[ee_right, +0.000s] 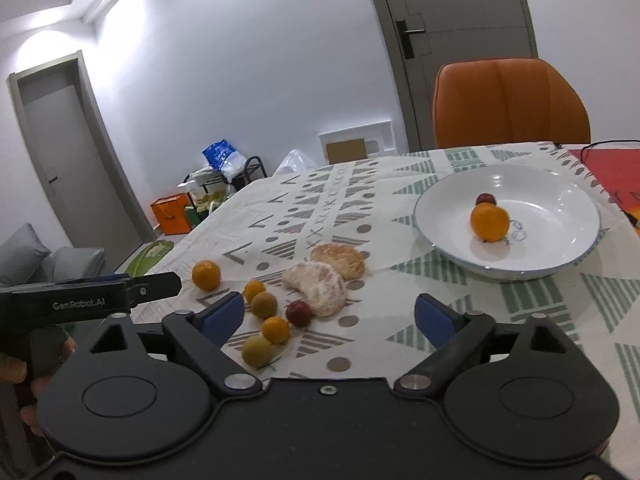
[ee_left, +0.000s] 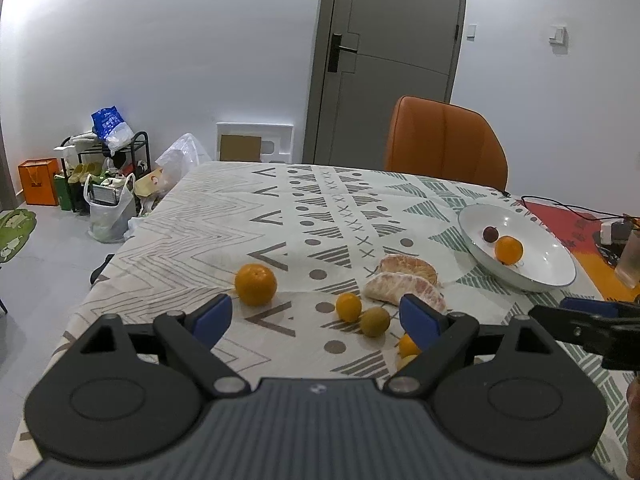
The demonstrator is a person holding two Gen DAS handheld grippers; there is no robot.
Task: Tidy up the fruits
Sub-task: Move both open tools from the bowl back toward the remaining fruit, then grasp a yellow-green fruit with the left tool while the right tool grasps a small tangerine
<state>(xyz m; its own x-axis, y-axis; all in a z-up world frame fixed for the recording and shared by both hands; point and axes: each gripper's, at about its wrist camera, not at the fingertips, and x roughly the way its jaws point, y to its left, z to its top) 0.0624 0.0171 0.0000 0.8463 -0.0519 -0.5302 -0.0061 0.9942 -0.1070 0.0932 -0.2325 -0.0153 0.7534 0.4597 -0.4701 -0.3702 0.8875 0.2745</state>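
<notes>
Loose fruit lies mid-table on the patterned cloth: a big orange [ee_left: 255, 284], a small orange [ee_left: 349, 307], a green-brown round fruit [ee_left: 375, 321] and two peeled pomelo pieces [ee_left: 404, 282]. In the right wrist view a dark red plum [ee_right: 299, 313], another small orange [ee_right: 275, 330] and a yellowish fruit [ee_right: 258, 351] lie close by. The white bowl [ee_right: 560, 258] holds an orange [ee_right: 490, 222] and a dark plum [ee_right: 485, 199]. My left gripper [ee_left: 316, 318] is open just short of the small fruits, nothing between its pads. My right gripper [ee_right: 330, 314] is open over the cloth, empty.
An orange chair [ee_left: 444, 144] stands at the far side of the table. A red mat [ee_left: 568, 220] with cables and a glass [ee_left: 630, 260] lies at the right. Bags and a rack [ee_left: 108, 168] crowd the floor to the left. The table's left edge is near the big orange.
</notes>
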